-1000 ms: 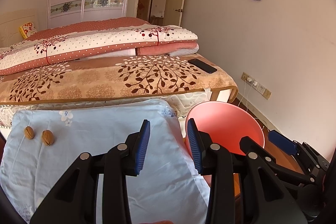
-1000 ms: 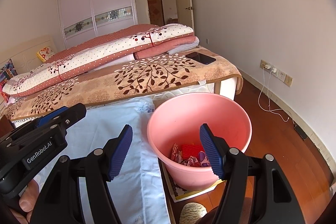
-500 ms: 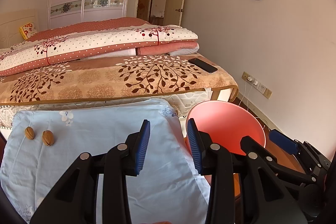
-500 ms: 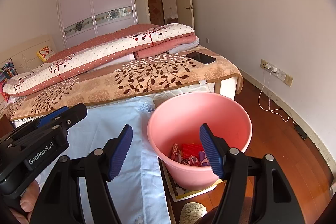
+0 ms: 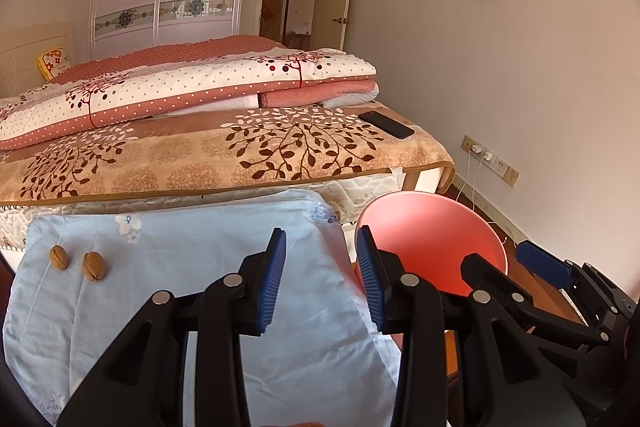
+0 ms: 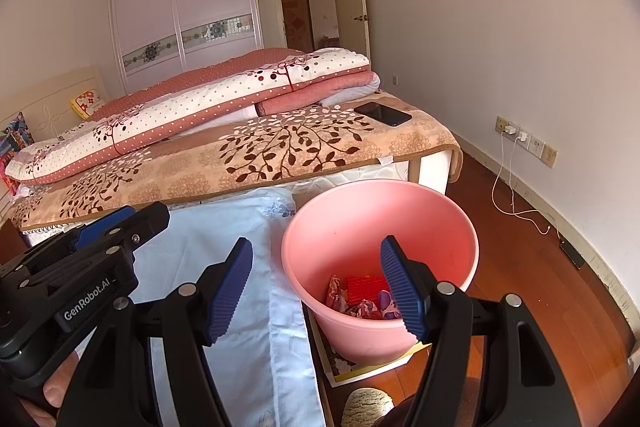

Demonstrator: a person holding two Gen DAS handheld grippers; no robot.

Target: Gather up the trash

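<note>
**Two walnuts left to bin**

Two brown walnuts point(image 5: 77, 261) lie at the far left of the pale blue cloth-covered bench point(image 5: 208, 267). The round pink plastic bucket point(image 6: 380, 227), already holding crumpled wrappers point(image 6: 362, 297), sits beside its right edge for short drops. Left gripper point(image 5: 320, 279) and right gripper point(image 6: 316, 287) hover spread, empty.

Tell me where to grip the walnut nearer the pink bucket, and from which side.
Grip the nearer walnut across its narrow middle, coming from above with the open left gripper. It lies lengthwise on the light blue cloth, its long axis running away from the camera. The other walnut sits just left, so keep one finger in that gap.
</note>
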